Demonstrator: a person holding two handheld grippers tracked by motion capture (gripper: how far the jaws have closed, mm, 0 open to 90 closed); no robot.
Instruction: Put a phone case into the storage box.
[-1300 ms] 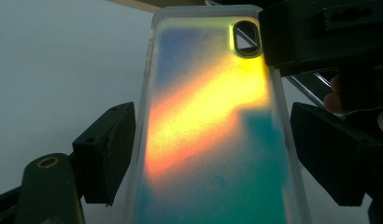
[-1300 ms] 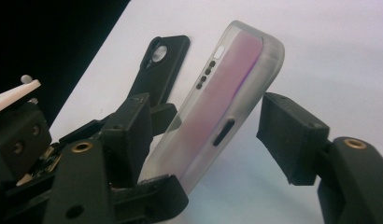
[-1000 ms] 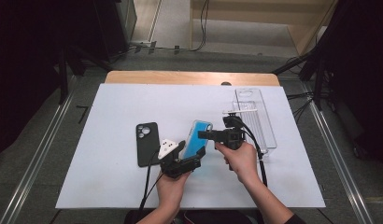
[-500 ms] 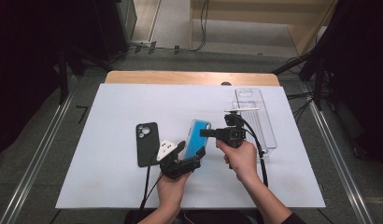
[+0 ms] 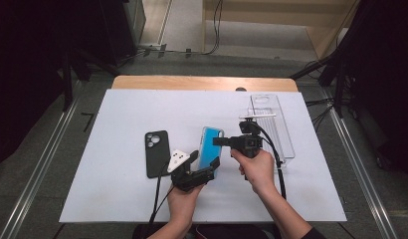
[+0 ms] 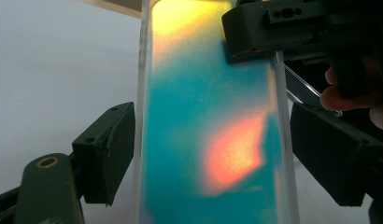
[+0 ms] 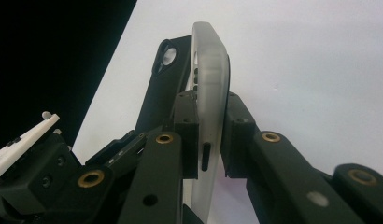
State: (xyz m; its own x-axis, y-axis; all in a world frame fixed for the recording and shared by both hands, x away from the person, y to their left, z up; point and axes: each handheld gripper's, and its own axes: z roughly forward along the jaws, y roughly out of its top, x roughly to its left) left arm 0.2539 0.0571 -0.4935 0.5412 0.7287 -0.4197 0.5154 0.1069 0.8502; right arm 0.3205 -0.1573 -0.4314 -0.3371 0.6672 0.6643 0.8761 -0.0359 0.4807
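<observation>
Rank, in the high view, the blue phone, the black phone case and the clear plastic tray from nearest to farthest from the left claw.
1. Blue phone: between the left claw's jaws.
2. Black phone case: flat on the white sheet, just to the claw's left.
3. Clear plastic tray: far right, beyond the right claw.

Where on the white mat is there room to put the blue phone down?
The white mat is bare along its left side, left of the black phone case, and across its far strip below the wooden edge. The middle is crowded: blue phone, both grippers, and the clear tray at right.
</observation>
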